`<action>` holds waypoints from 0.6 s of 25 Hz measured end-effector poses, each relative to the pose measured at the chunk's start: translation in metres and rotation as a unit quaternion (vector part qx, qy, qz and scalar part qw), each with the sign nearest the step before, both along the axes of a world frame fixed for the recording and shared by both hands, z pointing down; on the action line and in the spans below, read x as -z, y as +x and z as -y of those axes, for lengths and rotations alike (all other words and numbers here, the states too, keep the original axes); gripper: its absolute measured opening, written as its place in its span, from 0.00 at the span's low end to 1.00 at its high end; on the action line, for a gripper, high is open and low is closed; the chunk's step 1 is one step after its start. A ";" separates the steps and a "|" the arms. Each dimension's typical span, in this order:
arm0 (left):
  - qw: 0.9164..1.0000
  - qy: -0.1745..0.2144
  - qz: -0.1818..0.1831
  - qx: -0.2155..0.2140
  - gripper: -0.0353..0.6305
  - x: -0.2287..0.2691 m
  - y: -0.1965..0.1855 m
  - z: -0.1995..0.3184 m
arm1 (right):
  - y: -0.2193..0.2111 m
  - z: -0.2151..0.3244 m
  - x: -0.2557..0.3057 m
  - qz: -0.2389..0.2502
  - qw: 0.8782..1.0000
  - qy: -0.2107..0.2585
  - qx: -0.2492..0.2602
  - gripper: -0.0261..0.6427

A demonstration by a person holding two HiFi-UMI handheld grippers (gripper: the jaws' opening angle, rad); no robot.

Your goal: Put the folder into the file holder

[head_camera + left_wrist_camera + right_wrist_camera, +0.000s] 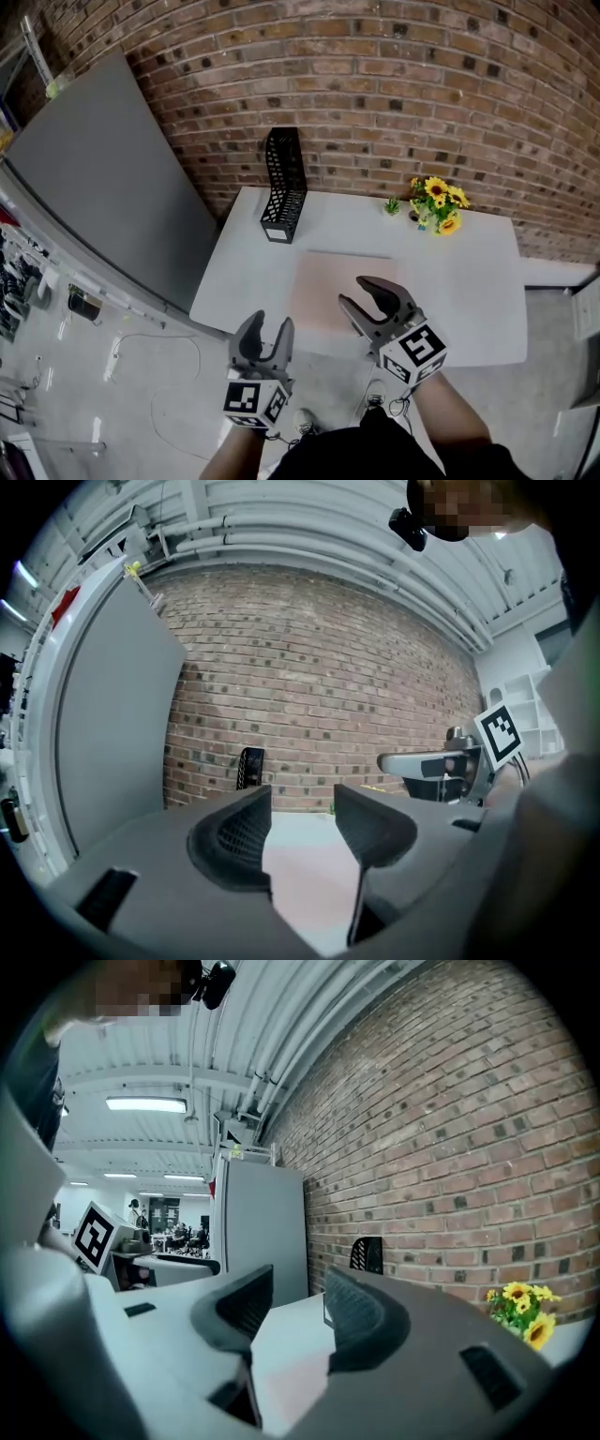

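A pale pink folder (337, 291) lies flat in the middle of the white table (469, 281). The black mesh file holder (284, 183) stands upright at the table's far left, by the brick wall. My left gripper (266, 326) hovers at the table's front edge, near the folder's near left corner, open and empty. My right gripper (361, 295) hangs over the folder's near right part, open too, nothing between its fingers. In the left gripper view the folder (309, 874) shows between the jaws, the holder (249, 767) far behind. The right gripper view shows the holder (367, 1253) ahead.
A pot of yellow flowers (438, 204) and a small green plant (392, 204) stand at the table's far right. A large grey panel (103, 178) leans left of the table. Cables lie on the floor (141, 375) at the left.
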State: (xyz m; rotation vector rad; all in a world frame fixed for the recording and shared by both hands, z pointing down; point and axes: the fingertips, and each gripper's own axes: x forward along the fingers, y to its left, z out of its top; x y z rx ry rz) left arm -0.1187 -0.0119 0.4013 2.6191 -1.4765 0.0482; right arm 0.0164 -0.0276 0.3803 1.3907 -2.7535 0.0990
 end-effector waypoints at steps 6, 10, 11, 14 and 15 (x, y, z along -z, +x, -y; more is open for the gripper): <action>1.000 -0.010 0.006 0.029 0.44 -0.010 0.025 0.008 | 0.022 0.015 -0.008 0.002 0.999 -0.009 0.038 0.39; 0.998 -0.020 0.007 0.055 0.45 -0.010 0.037 0.010 | 0.031 0.024 -0.008 0.001 0.997 -0.013 0.071 0.41; 0.998 -0.020 0.008 0.063 0.45 -0.009 0.039 0.010 | 0.032 0.026 -0.008 0.001 0.997 -0.013 0.079 0.41; 0.996 -0.013 0.009 0.089 0.45 -0.007 0.042 0.010 | 0.036 0.032 -0.006 0.002 0.995 -0.012 0.103 0.42; 0.995 -0.014 0.009 0.097 0.45 -0.007 0.044 0.009 | 0.038 0.033 -0.006 0.003 0.994 -0.012 0.110 0.42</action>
